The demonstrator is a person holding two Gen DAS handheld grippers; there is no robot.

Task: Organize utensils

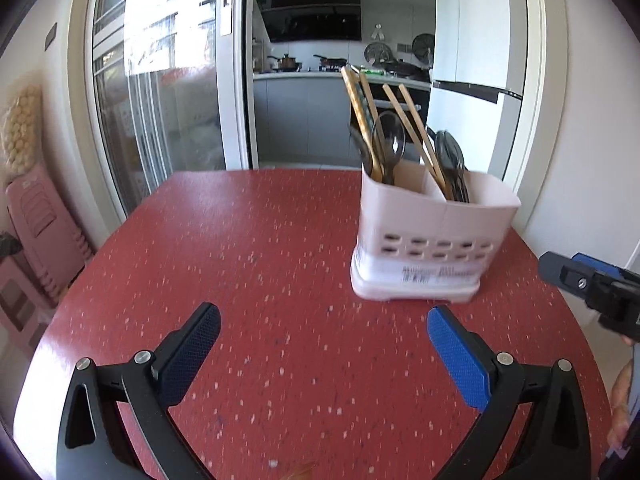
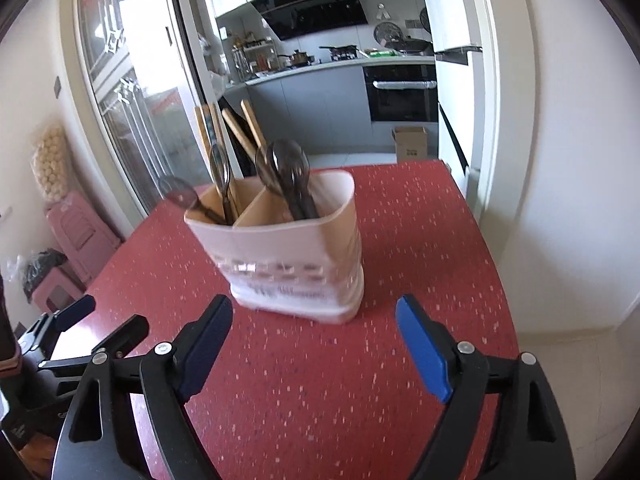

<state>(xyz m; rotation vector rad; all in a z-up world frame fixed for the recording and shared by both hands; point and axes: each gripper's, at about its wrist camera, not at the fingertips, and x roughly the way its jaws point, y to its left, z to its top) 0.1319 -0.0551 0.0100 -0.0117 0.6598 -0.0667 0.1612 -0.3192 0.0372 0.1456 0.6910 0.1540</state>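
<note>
The left gripper (image 1: 324, 328) is wide open and holds nothing. Ahead of it and a bit to its right stands the pink holder (image 1: 434, 236) on the red table (image 1: 240, 240), with chopsticks (image 1: 410, 132) and dark spoons (image 1: 388, 136) already inside. The right gripper (image 2: 314, 330) is wide open too, just in front of the holder. A bump could tip the tall, full holder and spill everything.

Caddy (image 2: 296, 248) label blurred, unreadable; utensil (image 2: 288, 184) bottoms hidden inside.
</note>
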